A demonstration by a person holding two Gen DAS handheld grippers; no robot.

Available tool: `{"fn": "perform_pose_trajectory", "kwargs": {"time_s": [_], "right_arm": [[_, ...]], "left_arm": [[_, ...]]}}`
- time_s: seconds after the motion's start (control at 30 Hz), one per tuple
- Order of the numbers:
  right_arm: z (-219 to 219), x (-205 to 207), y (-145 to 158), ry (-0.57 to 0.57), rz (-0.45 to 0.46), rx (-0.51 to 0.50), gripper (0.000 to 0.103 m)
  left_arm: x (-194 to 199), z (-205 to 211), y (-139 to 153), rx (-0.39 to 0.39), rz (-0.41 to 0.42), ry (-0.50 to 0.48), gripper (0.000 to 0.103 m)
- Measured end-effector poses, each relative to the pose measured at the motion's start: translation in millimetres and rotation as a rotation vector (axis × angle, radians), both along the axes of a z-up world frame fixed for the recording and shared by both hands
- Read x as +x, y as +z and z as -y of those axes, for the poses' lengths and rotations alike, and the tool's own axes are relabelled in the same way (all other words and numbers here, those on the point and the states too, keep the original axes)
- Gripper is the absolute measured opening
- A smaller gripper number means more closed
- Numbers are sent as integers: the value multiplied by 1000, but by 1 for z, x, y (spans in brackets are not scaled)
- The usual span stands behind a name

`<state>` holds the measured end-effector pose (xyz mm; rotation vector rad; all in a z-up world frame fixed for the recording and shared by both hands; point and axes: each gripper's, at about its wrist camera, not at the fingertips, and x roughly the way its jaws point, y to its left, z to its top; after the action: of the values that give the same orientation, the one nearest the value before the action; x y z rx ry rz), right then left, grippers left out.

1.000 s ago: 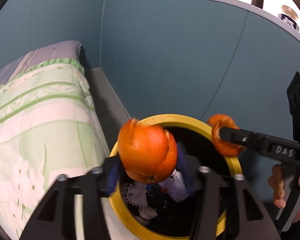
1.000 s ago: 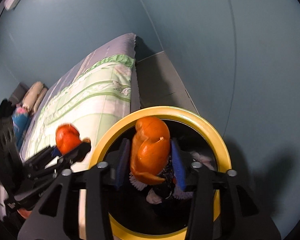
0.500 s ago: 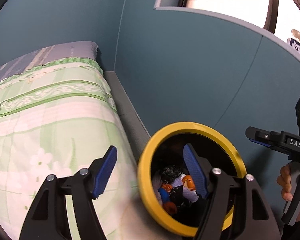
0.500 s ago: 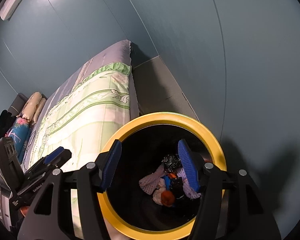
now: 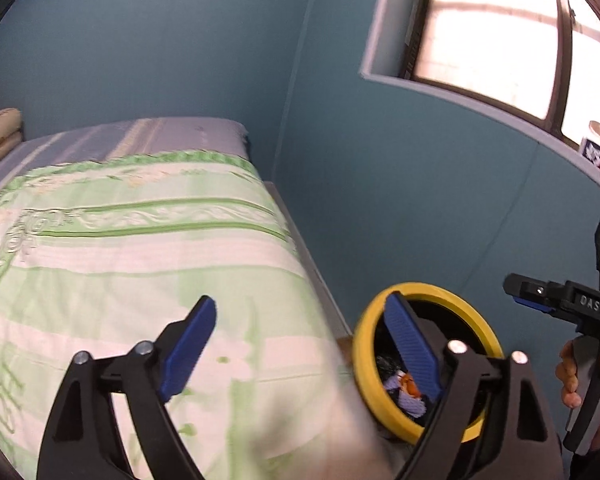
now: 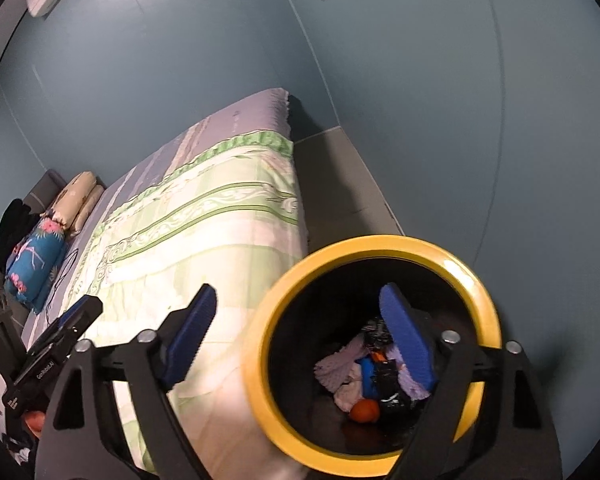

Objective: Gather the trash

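By the bed's point(image 6: 204, 240) foot corner, both tongs, left point(image 5: 300, 356) & right point(image 6: 296, 340), now spreading empty w/ orange peels point(image 6: 364, 411) dropped in bin point(image 6: 476, 280); that trash done.

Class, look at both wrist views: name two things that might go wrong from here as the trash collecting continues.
1. The yellow-rimmed bin stands tight against the bed; a sideways swing of the left hand-held gripper might knock it over and spill the orange peel and wrappers.
2. Both hand-held grippers are opening and empty. The right hand-held gripper has one finger low over the rim, which it might catch.
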<state>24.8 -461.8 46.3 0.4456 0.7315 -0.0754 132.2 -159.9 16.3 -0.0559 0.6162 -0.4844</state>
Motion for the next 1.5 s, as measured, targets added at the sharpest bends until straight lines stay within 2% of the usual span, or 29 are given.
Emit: {"fn": "perform_pose_trajectory", "kwargs": {"time_s": [0.2,0.33,0.43,0.53,0.77,0.87,1.0,1.27,1.5], "right_arm": [[-51,4,14,57,37,-61,94],[-87,4,21,96,66,-79,95],[-114,7,27,201,84,-49,95],[-145,4,35,247,110,-103,95],[-194,-25,71,87,298,-303,95],[-209,-39,82,37,367,-342,95],[-230,-60,88,2,441,-377,95],[-253,-85,80,1,481,-411,95],[-259,-85,66,30,464,-390,95]], "left_arm": [[-15,-50,18,-14,72,100,93],[-31,-86,28,-14,116,160,95],[-42,-113,32,-16,131,203,95],[-57,-134,36,0,159,250,95],[-95,-178,55,15,236,362,95],[-110,-198,66,-27,244,403,95],[-131,-209,77,-42,281,442,95],[-176,-206,79,-8,352,490,95],[-194,-206,74,-17,351,508,95]]}}
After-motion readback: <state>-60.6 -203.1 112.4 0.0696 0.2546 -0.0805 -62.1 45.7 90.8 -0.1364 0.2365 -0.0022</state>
